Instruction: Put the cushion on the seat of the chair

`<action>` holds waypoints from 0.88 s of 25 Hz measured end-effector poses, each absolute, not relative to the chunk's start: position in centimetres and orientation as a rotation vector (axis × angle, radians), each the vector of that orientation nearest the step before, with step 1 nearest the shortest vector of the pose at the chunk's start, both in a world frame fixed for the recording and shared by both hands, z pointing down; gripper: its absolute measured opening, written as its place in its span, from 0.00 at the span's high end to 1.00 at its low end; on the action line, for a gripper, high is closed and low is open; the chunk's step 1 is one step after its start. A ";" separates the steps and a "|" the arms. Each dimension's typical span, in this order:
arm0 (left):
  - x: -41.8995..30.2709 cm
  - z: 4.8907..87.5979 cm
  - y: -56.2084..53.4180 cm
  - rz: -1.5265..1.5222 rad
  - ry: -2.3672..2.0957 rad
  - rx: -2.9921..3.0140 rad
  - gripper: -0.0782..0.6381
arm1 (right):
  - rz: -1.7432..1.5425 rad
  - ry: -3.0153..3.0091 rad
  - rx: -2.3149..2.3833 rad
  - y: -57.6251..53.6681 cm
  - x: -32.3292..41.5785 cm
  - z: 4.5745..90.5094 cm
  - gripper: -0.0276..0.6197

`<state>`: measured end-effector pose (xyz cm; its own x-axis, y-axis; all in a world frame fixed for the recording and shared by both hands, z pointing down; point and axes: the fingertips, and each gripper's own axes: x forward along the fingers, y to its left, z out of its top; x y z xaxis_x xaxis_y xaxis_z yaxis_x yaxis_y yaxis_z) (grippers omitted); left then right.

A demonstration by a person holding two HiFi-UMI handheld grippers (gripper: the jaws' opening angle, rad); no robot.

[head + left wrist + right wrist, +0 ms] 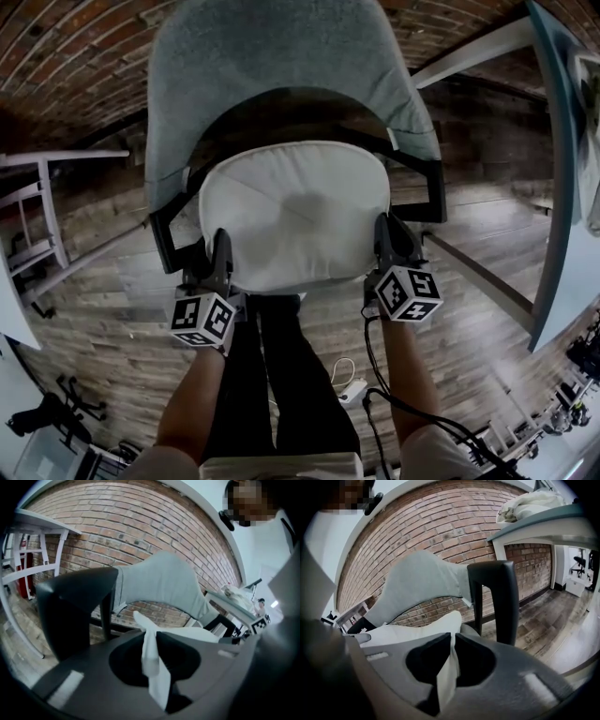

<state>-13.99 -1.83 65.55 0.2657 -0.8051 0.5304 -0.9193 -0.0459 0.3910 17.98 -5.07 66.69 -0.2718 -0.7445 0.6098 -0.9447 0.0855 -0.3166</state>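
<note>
Over the chair, left gripper and right gripper each clamp the white cushion.

The left gripper and the right gripper are black two-jaw units, each with a marker cube of black-and-white squares at its rear end. Behind the jaws, the housing is grey with a dark oval recess. A black cable trails from the rear of the right gripper, and the operator wears dark trousers.
</note>
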 end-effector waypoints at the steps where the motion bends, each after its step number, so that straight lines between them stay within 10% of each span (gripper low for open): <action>1: -13.9 65.8 -1.8 0.220 -1.562 1.864 0.84 | 0.971 -2.074 1.681 -5.1 18.0 67.0 0.92; 22: -14.8 70.6 -1.2 0.379 -1.670 1.802 0.83 | 0.895 -2.012 1.700 -4.5 20.1 71.9 0.91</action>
<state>-14.80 -1.17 70.65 0.1496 -0.7801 0.6075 -0.9659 0.0162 0.2586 20.11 -4.53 71.86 -0.2130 -0.7420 0.6356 -0.9689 0.0766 -0.2353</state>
